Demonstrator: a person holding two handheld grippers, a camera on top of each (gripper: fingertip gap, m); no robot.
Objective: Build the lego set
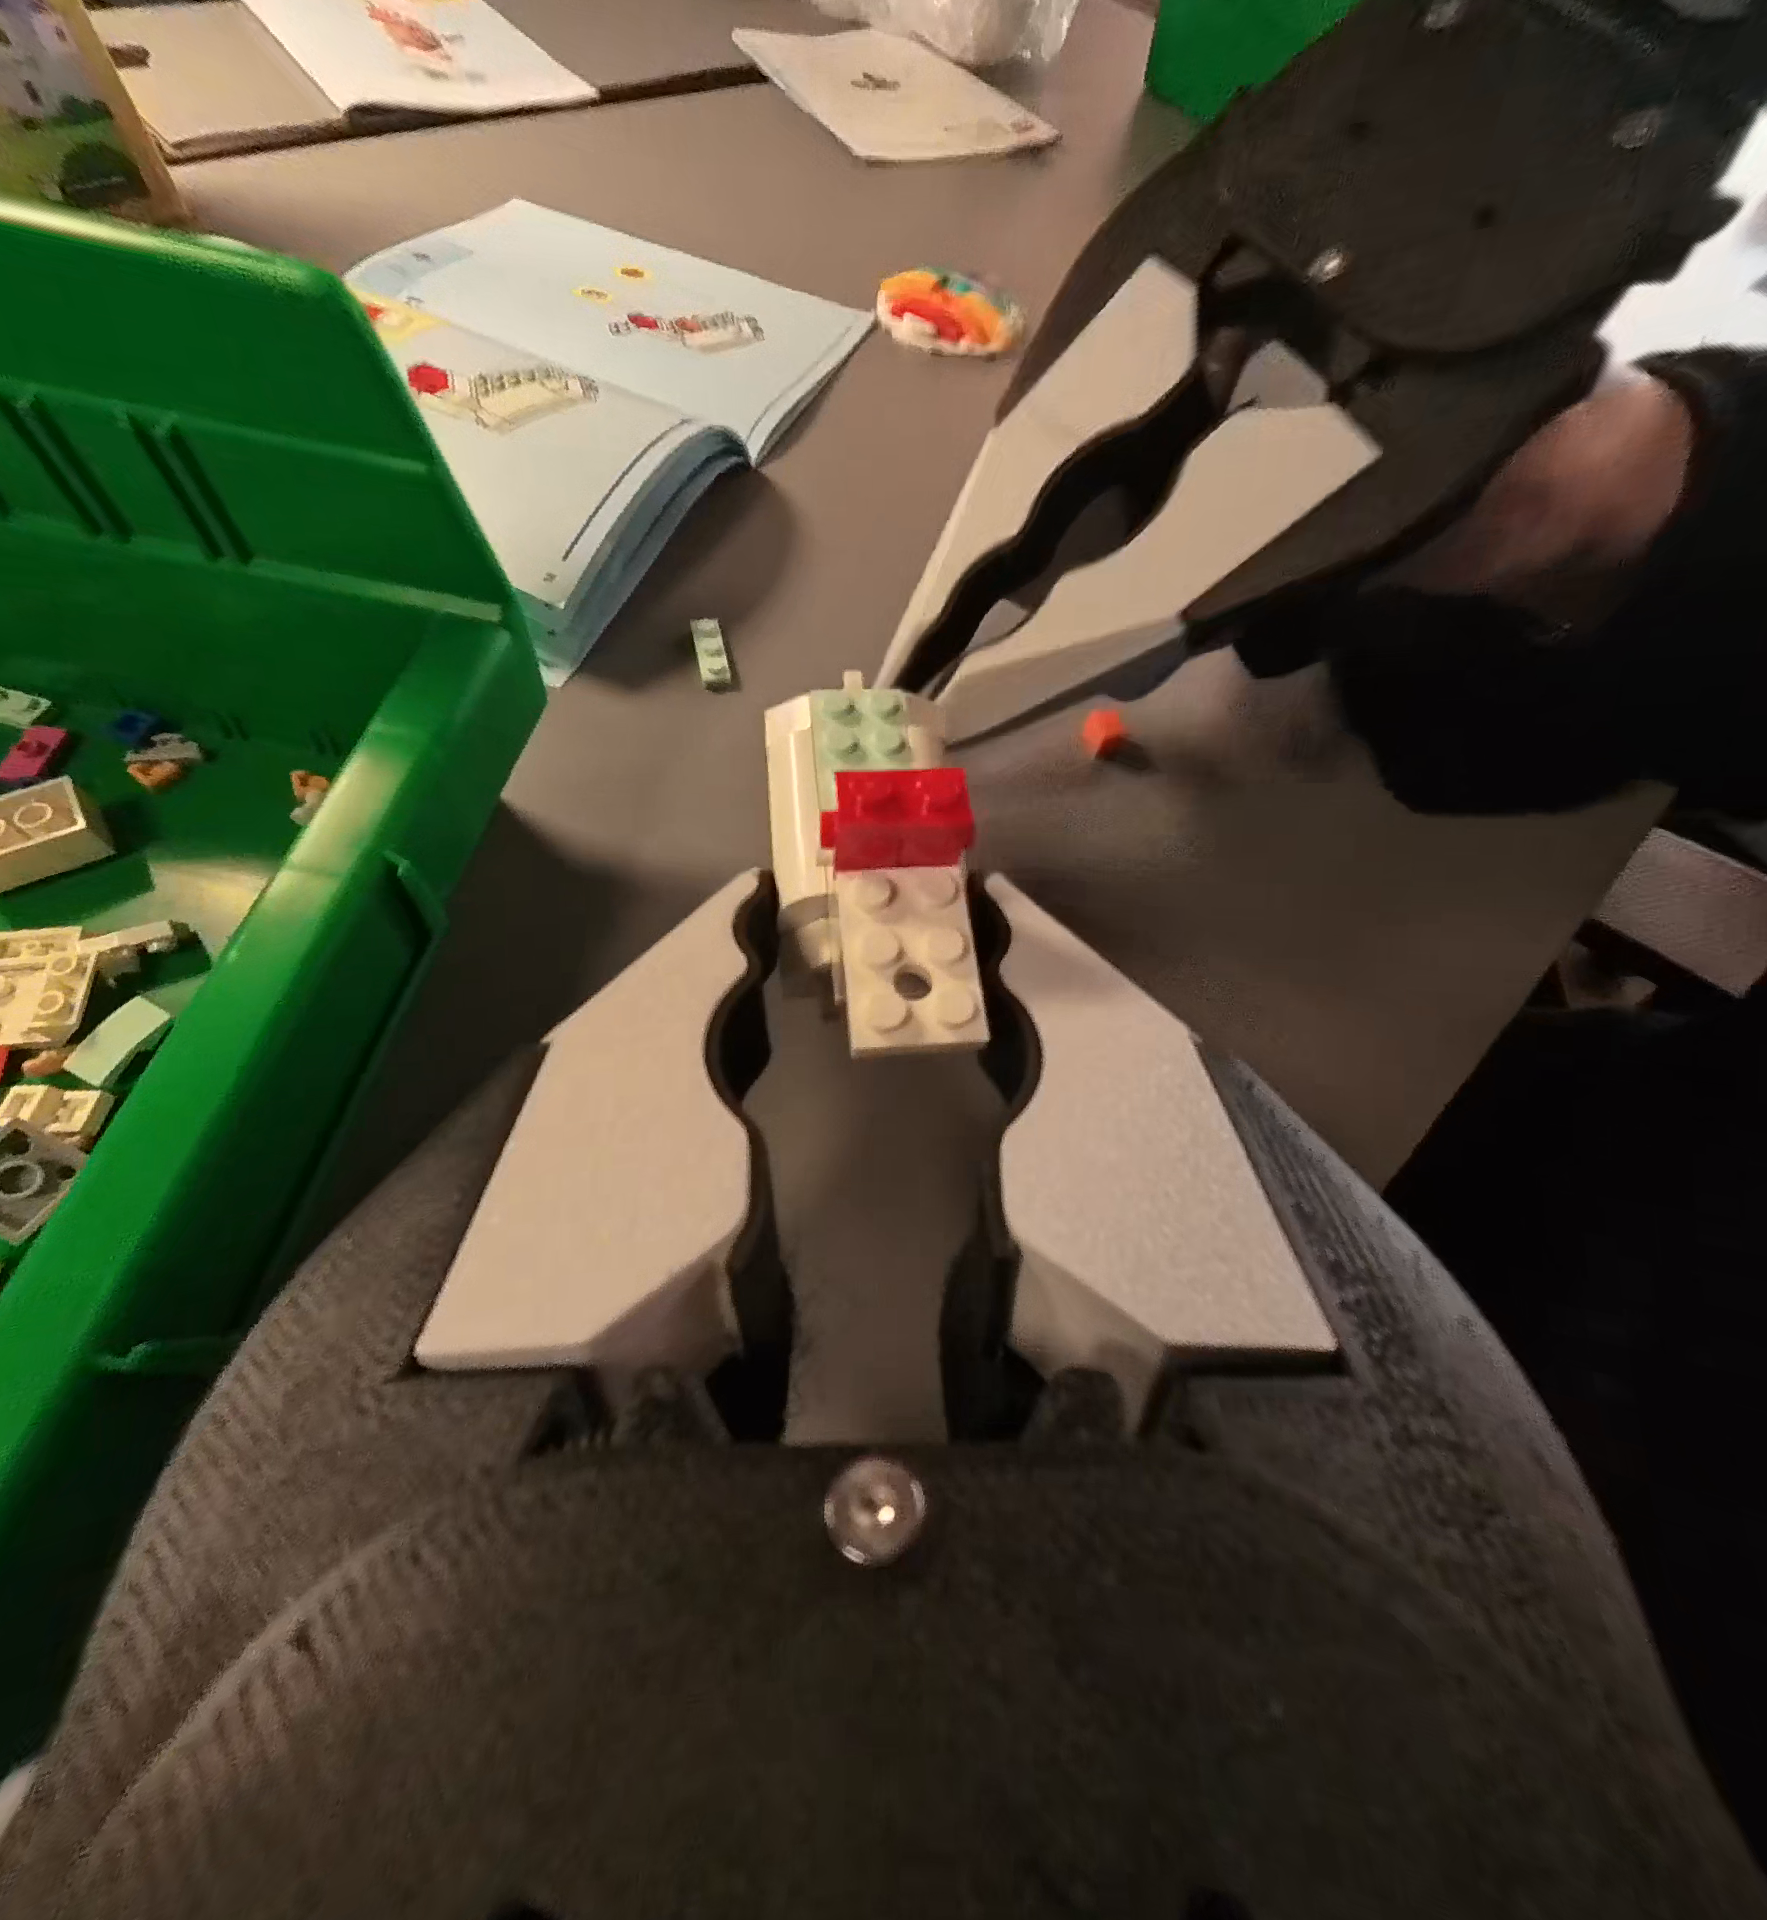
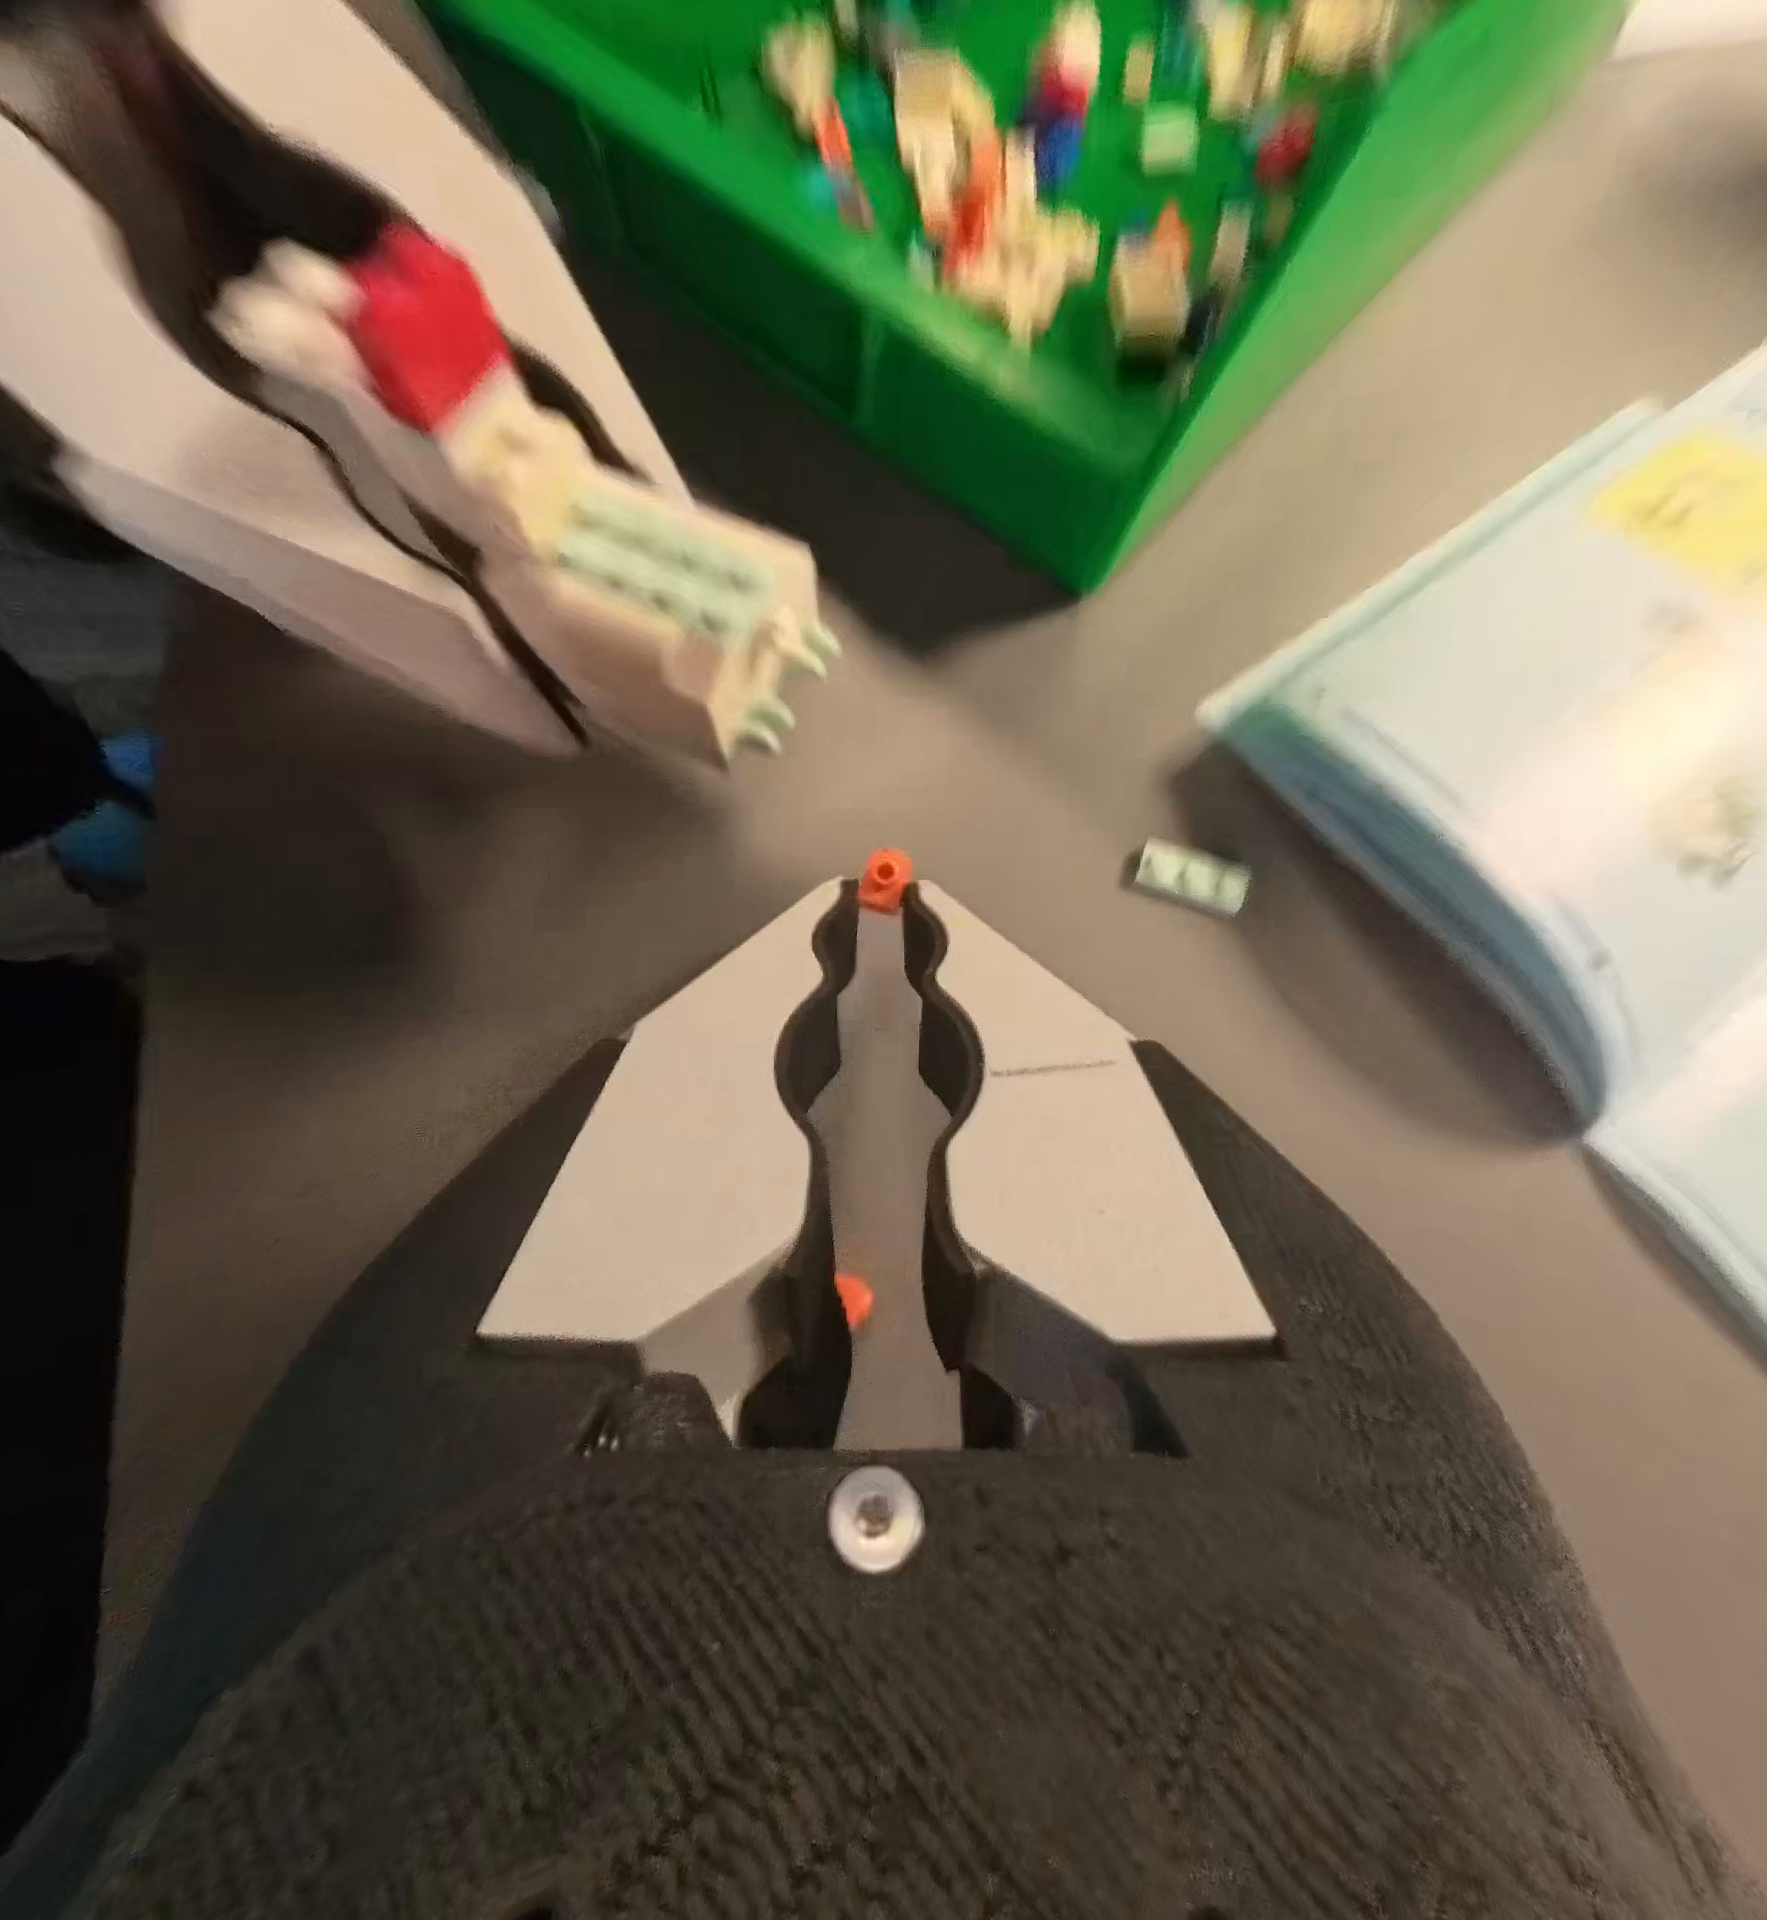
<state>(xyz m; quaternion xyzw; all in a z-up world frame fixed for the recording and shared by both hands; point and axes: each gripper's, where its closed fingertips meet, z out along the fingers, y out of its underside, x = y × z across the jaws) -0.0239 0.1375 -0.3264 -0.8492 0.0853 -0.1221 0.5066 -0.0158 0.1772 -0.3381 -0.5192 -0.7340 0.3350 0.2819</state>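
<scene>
My left gripper (image 1: 879, 904) is shut on a small lego assembly (image 1: 874, 831) of white, pale green and red bricks and holds it above the grey table (image 1: 1222, 935). My right gripper (image 2: 884, 896) is shut on a tiny orange piece (image 2: 884, 881) at its fingertips. In the left wrist view the right gripper (image 1: 920, 704) comes in from the upper right, its tips just beyond the assembly's pale green end. In the blurred right wrist view the left gripper (image 2: 614, 603) and the assembly (image 2: 650, 582) are at the upper left. A second orange piece (image 1: 1102, 732) lies on the table.
A green bin (image 1: 422, 727) with several loose bricks stands to the left and also shows in the right wrist view (image 2: 1118, 488). An open instruction booklet (image 1: 630, 395), a pale green plate (image 1: 713, 652) and a round colourful piece (image 1: 946, 312) lie behind. The table edge (image 1: 1502, 1039) runs on the right. About 5 cm separates my left fingertips from my right.
</scene>
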